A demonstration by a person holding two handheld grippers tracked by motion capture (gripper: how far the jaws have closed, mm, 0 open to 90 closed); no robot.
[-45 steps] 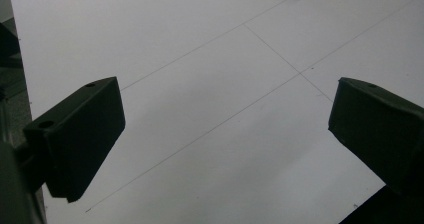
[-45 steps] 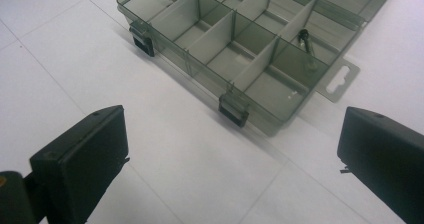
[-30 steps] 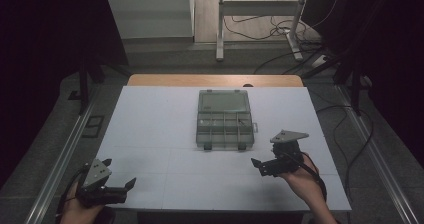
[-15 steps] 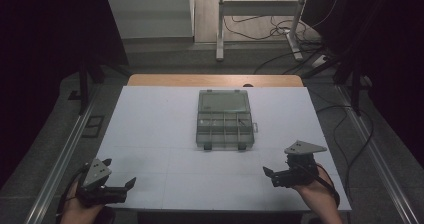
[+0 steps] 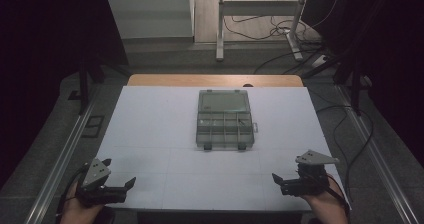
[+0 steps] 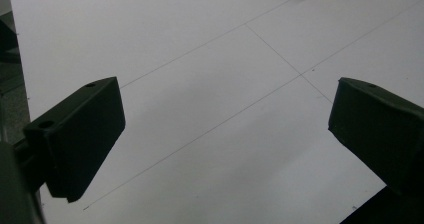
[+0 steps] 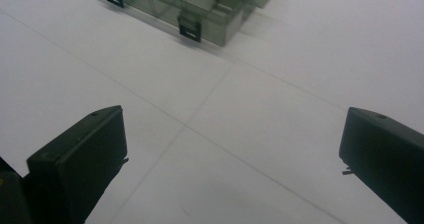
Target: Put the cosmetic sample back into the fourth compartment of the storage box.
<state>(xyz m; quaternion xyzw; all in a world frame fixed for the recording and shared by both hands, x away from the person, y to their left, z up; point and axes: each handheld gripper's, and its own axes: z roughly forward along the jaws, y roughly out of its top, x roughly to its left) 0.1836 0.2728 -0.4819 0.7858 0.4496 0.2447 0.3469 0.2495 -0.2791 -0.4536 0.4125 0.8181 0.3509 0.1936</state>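
While the clear plastic compartment box [image 5: 224, 119] sits shut near the middle of the white table [image 5: 150, 134], a little toward its far edge, its two dark latches face the near edge and nothing touches it. Judging by this, the step in hand is the approach to those latches, and it would go best with each gripper coming straight in from the near edge, low and level, one per latch, so the light box is not pushed away. The right gripper [image 5: 286, 179] hovers by the near right corner, jaws spread wide and empty, the box's latched front ahead of it. The left gripper [image 5: 122, 186] rests at the near left corner, jaws equally wide, holding nothing.
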